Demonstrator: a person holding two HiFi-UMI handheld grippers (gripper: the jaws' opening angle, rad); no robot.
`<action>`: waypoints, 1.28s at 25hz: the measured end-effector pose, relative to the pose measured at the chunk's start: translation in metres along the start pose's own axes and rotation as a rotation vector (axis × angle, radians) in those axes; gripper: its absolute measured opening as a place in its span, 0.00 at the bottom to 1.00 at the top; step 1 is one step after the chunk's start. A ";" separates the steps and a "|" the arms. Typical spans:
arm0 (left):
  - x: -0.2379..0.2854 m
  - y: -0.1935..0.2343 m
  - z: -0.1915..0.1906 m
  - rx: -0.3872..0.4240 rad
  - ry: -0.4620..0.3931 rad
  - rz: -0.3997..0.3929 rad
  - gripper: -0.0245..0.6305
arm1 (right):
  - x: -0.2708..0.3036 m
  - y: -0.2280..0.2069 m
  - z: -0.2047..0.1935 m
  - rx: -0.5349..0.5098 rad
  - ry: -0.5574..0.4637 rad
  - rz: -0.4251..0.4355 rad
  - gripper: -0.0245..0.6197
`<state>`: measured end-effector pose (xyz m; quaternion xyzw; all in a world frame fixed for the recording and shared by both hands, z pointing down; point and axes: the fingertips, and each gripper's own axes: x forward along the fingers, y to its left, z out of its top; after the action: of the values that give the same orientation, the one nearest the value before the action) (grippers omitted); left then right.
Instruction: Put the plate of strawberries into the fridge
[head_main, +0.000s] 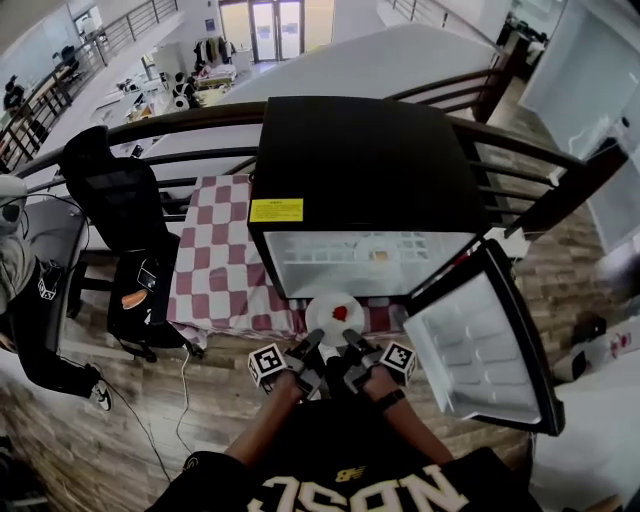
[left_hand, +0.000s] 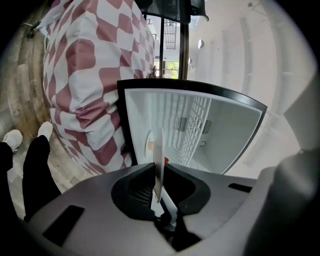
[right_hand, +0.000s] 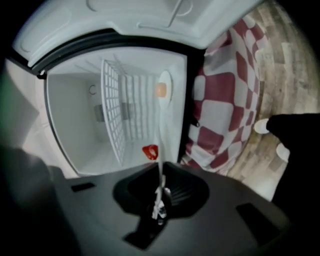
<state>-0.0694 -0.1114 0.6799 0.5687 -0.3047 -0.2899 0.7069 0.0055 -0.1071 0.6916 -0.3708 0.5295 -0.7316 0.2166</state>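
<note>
A white plate (head_main: 328, 318) with one red strawberry (head_main: 340, 312) hangs in front of the open black fridge (head_main: 360, 165). My left gripper (head_main: 313, 343) is shut on the plate's near left rim and my right gripper (head_main: 350, 343) on its near right rim. In the left gripper view the plate (left_hand: 161, 160) shows edge-on, clamped by the left gripper (left_hand: 159, 173), with the strawberry (left_hand: 166, 160) just past it. The right gripper view also shows the plate (right_hand: 161, 142) edge-on, pinched by the right gripper (right_hand: 160, 173), the strawberry (right_hand: 150, 151) beside it.
The fridge stands on a table with a red-and-white checked cloth (head_main: 215, 260); its door (head_main: 480, 340) swings open to the right. Inside are a wire shelf (right_hand: 120, 115) and another plate (right_hand: 165, 90) with an orange item. A black office chair (head_main: 120, 210) and a person (head_main: 25, 290) are at left.
</note>
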 end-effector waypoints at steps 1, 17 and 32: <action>0.006 -0.002 0.006 -0.005 -0.014 -0.002 0.11 | 0.007 0.005 0.006 -0.004 0.007 0.001 0.09; 0.062 0.034 0.059 0.109 -0.008 0.191 0.10 | 0.077 -0.004 0.059 -0.104 0.093 -0.098 0.09; 0.081 0.049 0.082 0.106 -0.053 0.248 0.10 | 0.098 -0.014 0.074 -0.101 0.104 -0.108 0.09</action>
<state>-0.0764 -0.2153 0.7504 0.5553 -0.4060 -0.1986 0.6981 0.0018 -0.2174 0.7481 -0.3708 0.5554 -0.7328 0.1301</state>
